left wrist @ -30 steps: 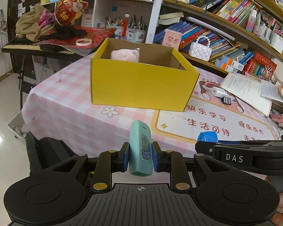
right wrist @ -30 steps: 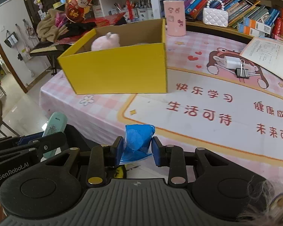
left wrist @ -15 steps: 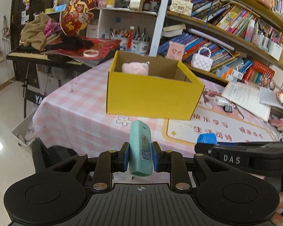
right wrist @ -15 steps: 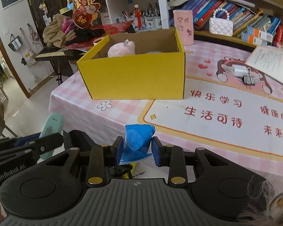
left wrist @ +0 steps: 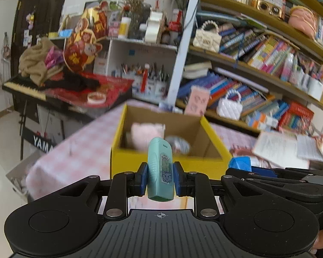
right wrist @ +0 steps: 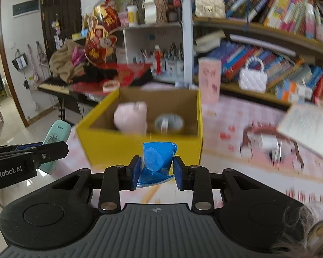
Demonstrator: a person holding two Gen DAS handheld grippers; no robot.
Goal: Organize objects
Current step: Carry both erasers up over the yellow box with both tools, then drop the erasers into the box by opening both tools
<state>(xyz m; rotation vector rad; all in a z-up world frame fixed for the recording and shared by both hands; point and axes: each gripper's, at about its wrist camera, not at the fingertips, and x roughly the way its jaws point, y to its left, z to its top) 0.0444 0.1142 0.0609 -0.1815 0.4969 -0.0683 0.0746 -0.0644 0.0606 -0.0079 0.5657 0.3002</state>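
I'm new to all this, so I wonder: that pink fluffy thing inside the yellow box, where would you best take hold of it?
Probably from above, on the pink plush toy's rounded top. The yellow box walls surround it, so only the open top gives access. A grey object lies close beside it, so pinching front to back seems safer. Blur hides finer detail.

Yellow box (left wrist: pixel 170 165), pink-checked tablecloth (left wrist: pixel 84 150), blue packet (right wrist: pixel 158 161)

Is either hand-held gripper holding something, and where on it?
Left hand-held gripper clamps the teal case low on its sides. Right hand-held gripper pinches the blue packet by its sides.
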